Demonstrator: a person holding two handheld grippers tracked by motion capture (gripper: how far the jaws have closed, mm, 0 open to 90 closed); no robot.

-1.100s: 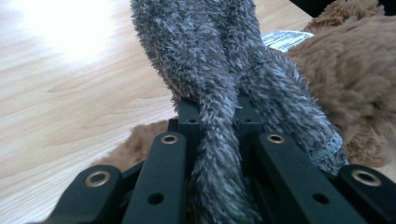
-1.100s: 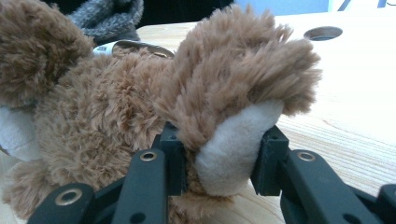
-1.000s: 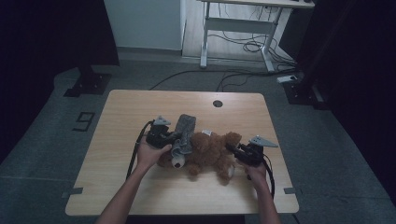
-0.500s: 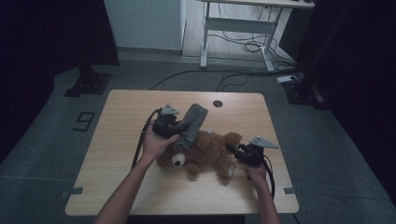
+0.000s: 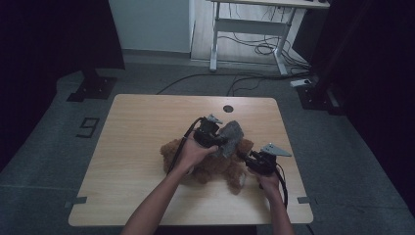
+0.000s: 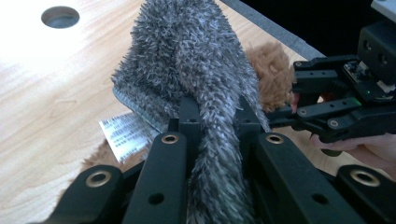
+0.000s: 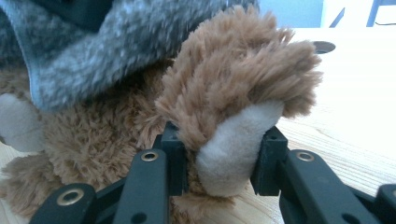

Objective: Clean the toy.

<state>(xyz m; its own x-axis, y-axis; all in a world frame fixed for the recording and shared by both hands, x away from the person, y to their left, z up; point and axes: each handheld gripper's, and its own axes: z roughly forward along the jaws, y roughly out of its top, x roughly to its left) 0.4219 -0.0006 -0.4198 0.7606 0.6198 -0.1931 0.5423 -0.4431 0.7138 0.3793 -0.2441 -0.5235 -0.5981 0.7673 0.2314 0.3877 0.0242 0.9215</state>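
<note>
Brown plush is what we have under both hands: a teddy bear (image 5: 215, 164) lying on the wooden surface (image 5: 142, 142), right of its middle and toward the near edge. Our left gripper (image 6: 215, 114) is pinching a grey fuzzy cloth (image 6: 196, 60), the fabric bunched tight between its jaws; in the high view that cloth (image 5: 231, 137) hangs over the far right part of the bear. A white printed tag (image 6: 123, 133) sticks out beside the cloth in the left gripper view. Our right gripper (image 7: 219, 154) is clamped on one of the bear's paws (image 7: 233, 158), the pale pad squeezed between its jaws. In the high view the right gripper (image 5: 247, 159) sits at the bear's right side, just beside the left gripper (image 5: 222, 142). A round hole (image 5: 228, 108) lies in the surface near its far edge.
</note>
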